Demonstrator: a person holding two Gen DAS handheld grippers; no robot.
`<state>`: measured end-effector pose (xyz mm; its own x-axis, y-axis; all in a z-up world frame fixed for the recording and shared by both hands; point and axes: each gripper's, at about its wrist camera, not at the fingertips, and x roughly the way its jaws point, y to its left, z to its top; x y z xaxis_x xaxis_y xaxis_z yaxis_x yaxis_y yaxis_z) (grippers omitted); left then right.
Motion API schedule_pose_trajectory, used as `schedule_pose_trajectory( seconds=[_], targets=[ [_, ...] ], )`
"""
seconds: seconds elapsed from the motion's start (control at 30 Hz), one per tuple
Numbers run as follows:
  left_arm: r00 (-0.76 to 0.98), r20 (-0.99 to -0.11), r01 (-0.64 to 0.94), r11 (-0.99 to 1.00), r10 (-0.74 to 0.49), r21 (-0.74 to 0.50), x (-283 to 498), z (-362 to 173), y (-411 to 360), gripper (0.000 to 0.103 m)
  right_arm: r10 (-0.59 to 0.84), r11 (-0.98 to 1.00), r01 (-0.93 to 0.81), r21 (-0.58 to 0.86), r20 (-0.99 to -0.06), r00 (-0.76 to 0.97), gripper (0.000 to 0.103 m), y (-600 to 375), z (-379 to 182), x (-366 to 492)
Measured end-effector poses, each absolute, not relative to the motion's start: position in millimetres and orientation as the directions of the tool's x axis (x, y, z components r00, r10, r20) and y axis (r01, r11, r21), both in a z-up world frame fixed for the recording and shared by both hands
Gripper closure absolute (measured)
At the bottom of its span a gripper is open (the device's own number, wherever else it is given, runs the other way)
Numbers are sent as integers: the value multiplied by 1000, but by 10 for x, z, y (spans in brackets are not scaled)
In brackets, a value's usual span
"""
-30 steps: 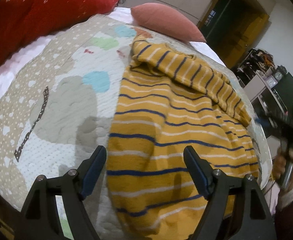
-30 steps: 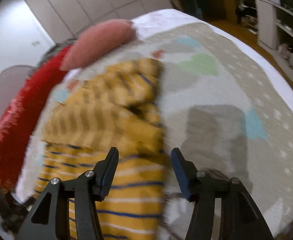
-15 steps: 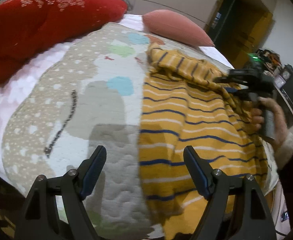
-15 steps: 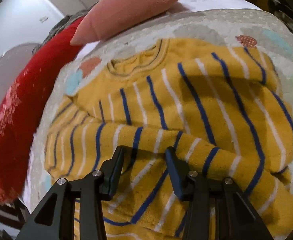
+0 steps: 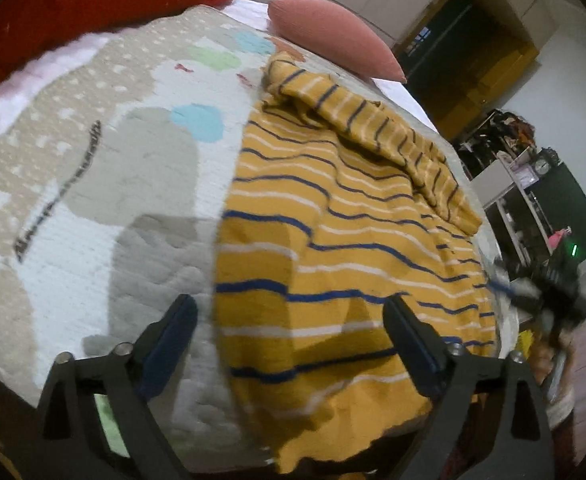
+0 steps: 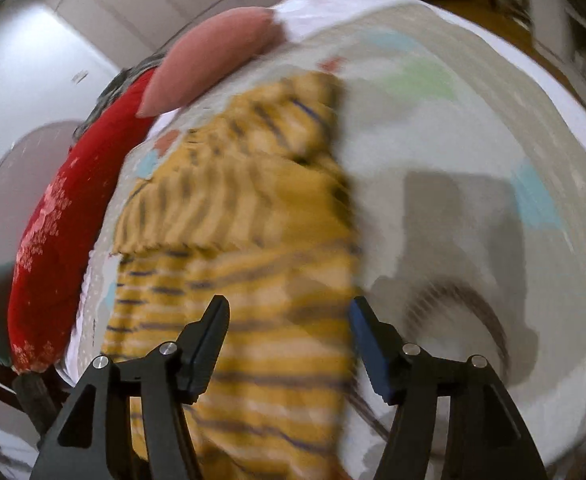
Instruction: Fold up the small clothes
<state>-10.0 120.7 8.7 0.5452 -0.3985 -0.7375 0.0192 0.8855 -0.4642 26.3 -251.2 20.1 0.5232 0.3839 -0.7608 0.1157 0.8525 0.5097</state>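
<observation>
- Nearest the hem of the yellow striped sweater (image 5: 333, 264), the left tool (image 5: 289, 344) hovers wide open and holds nothing.
- Beside that hem's far corner, the right tool (image 6: 289, 344) is likewise open and empty.
- Beyond both, the sweater runs lengthwise up the bed quilt (image 5: 105, 184) toward the pink pillow (image 5: 333, 36), a sleeve folded across its top.

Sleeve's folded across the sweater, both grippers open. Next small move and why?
Probably lower the left gripper onto the near hem of the sweater and pinch it. Both grippers are open and hold nothing, the sleeve already lies across the top, and the hem sits right between the left fingers, hanging over the bed edge.
</observation>
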Motion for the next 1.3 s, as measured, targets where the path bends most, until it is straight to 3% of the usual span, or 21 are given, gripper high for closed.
schedule_pose_trajectory(
  seconds=[0.2, 0.27, 0.33, 0.47, 0.5, 0.57, 0.63, 0.73, 0.87, 0.9, 0.97, 1.0, 1.03, 1.07, 1.13, 1.17, 1.3],
  targets=[
    [519, -683, 89, 826, -515, -556, -188, 49, 1014, 8, 540, 698, 113, 707, -623, 566, 36, -2612, -186, -213],
    [520, -664, 101, 811, -537, -577, -246, 35, 987, 21, 601, 637, 92, 766, -567, 563, 36, -2548, -265, -287],
    [520, -660, 91, 804, -542, -588, -286, -3, 989, 45, 637, 607, 67, 792, -535, 556, 36, -2446, -314, -340],
    [525, -642, 73, 781, -559, -621, -333, -43, 1024, 50, 703, 553, 8, 833, -472, 532, 34, -2258, -350, -405],
    [524, -636, 75, 774, -567, -629, -332, -42, 1020, 50, 707, 551, 0, 834, -467, 531, 34, -2219, -364, -427],
    [525, -626, 73, 764, -576, -641, -326, -51, 1017, 40, 702, 559, -13, 829, -465, 539, 34, -2164, -382, -451],
    [527, -606, 90, 748, -596, -658, -314, -46, 976, 22, 704, 551, -19, 835, -452, 548, 34, -2134, -393, -469],
    [528, -616, 133, 773, -585, -620, -285, -11, 806, 8, 708, 532, -20, 846, -432, 558, 34, -2087, -429, -518],
    [524, -660, 144, 819, -539, -555, -255, -4, 671, 7, 679, 550, -9, 835, -441, 587, 34, -1971, -425, -556],
    [521, -672, 132, 828, -526, -545, -245, 0, 669, 11, 663, 562, -4, 827, -447, 600, 34, -1946, -418, -579],
    [520, -703, 94, 850, -486, -518, -241, -2, 712, 42, 617, 605, 5, 796, -473, 629, 35, -1908, -392, -638],
    [513, -722, 76, 862, -465, -501, -228, -12, 741, 68, 586, 638, 10, 770, -493, 643, 35, -1841, -371, -665],
    [505, -732, 61, 865, -457, -498, -217, -26, 784, 87, 560, 668, 15, 744, -515, 649, 36, -1806, -339, -674],
    [491, -729, 51, 851, -477, -523, -200, -42, 847, 88, 531, 700, 26, 714, -544, 650, 42, -1768, -310, -671],
    [479, -724, 33, 834, -496, -550, -196, -46, 917, 90, 483, 757, 46, 651, -607, 631, 67, -1717, -252, -619],
    [479, -725, 33, 836, -494, -548, -207, -20, 924, 91, 504, 750, 38, 660, -608, 613, 84, -1725, -243, -573],
    [500, -728, 83, 862, -470, -500, -335, 168, 857, 92, 555, 708, 22, 706, -576, 600, 86, -1812, -204, -539]
  ],
)
